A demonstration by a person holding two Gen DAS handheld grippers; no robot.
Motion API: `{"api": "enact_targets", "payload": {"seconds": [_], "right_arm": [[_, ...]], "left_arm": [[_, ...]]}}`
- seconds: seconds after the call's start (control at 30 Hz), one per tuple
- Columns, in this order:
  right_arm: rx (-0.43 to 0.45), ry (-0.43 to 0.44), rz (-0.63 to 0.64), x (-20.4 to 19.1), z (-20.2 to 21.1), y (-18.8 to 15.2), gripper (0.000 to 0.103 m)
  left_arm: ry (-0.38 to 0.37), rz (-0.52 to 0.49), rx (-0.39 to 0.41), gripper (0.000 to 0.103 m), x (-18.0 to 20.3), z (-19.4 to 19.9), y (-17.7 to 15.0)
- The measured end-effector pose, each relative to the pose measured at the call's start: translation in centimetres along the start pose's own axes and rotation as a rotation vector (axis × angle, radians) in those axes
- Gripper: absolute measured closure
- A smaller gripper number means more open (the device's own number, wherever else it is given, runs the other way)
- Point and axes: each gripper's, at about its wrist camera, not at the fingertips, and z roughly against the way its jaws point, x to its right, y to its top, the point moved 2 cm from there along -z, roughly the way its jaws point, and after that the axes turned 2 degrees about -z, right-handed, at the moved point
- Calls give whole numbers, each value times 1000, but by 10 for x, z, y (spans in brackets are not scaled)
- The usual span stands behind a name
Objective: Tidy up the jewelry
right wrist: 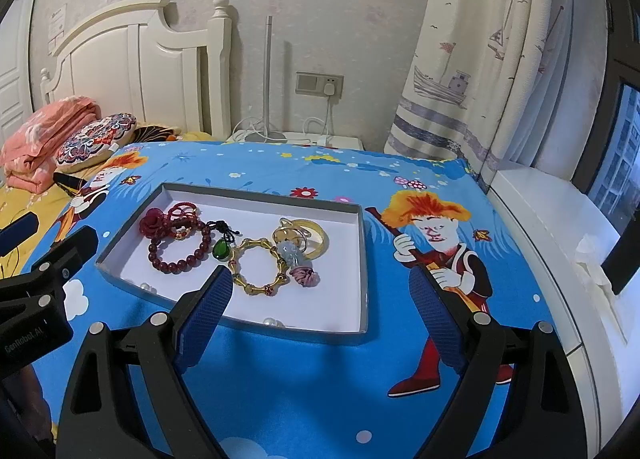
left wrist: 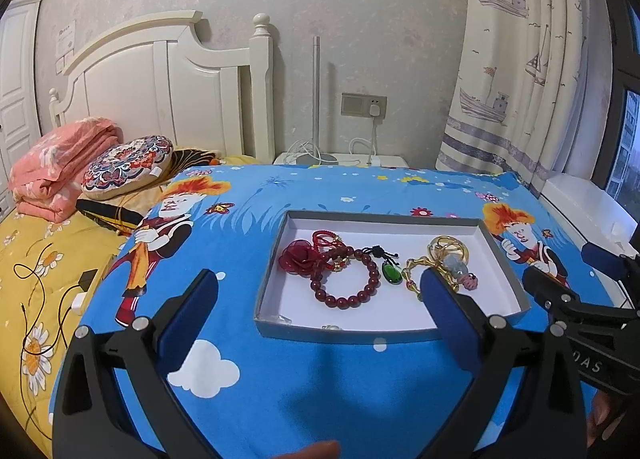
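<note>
Right wrist view, jewelry tray (right wrist: 362, 259) ahead-left of open right gripper (right wrist: 320, 291)

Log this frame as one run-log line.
left gripper: open, empty | right gripper: open, empty | jewelry: all in tray | red bead bracelet: untouched

We note shallow grey cardboard tray (right wrist: 362, 259) on blue cloth, holding dark-red bead bracelet (right wrist: 180, 249), gold bamboo-link bracelet (right wrist: 260, 265), green teardrop pendant (right wrist: 220, 250).
</note>
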Motion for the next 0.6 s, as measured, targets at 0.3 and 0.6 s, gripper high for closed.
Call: {"api": "enact_targets", "payload": {"seconds": [0.3,0.6], "right_arm": [[-2,6,4,-1,1,-1,19],[-2,6,5,-1,1,-1,19]], "left_arm": [[-12,-8,16,5,3,3,0],[5,-7,17,5,1,5,1]]}}
